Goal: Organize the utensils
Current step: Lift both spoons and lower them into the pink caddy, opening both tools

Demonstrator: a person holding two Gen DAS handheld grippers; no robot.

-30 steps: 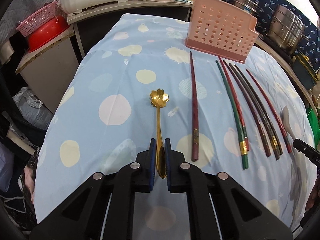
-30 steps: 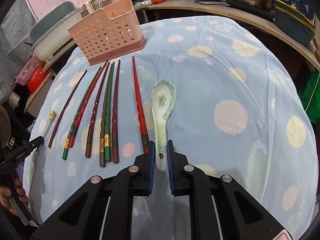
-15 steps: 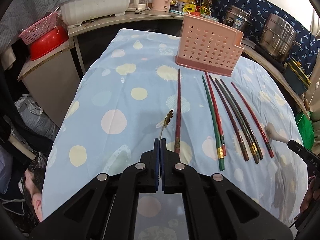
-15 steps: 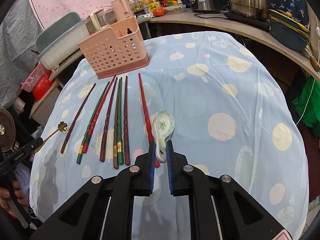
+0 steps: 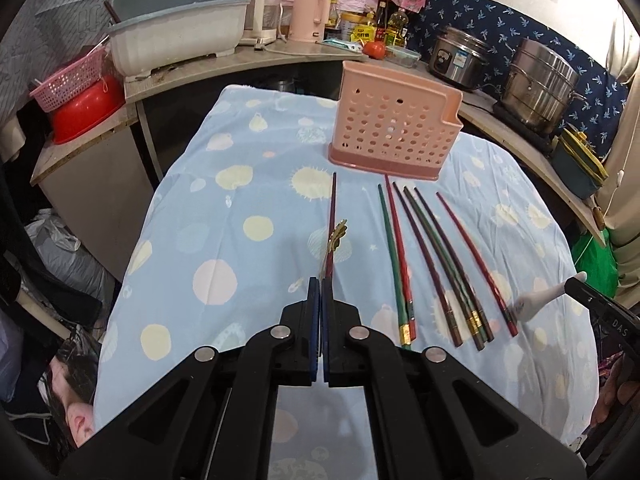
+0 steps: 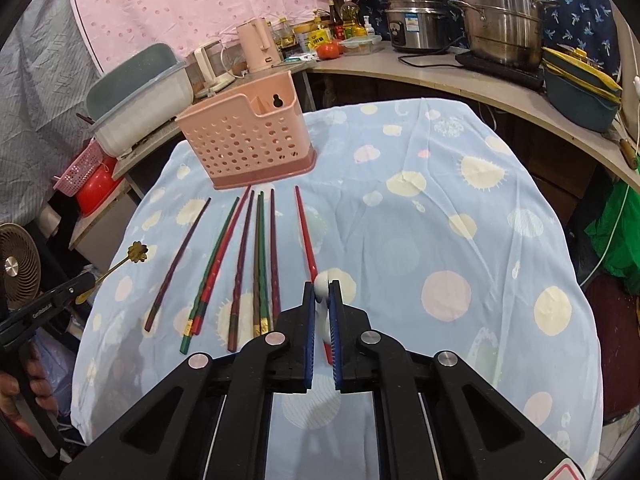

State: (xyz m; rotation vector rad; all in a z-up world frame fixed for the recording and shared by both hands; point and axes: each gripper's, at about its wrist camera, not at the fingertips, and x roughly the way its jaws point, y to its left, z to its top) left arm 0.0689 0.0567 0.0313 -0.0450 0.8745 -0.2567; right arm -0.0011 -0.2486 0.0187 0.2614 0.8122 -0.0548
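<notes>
The gold spoon (image 5: 335,240) was held tight in the left hand-held gripper (image 5: 320,284), above the counter (image 5: 224,240). The white spoon (image 6: 322,280) was clamped in the right hand-held gripper (image 6: 321,286), near the chopsticks (image 6: 256,256).

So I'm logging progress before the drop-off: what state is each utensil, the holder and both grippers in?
Left gripper: shut on gold flower-shaped spoon, lifted off the table.
Right gripper: shut on white ceramic soup spoon, lifted.
Pink perforated plastic holder: upright; no utensils visible inside.
Seven lacquered chopsticks: lying flat on the spotted blue tablecloth.
</notes>
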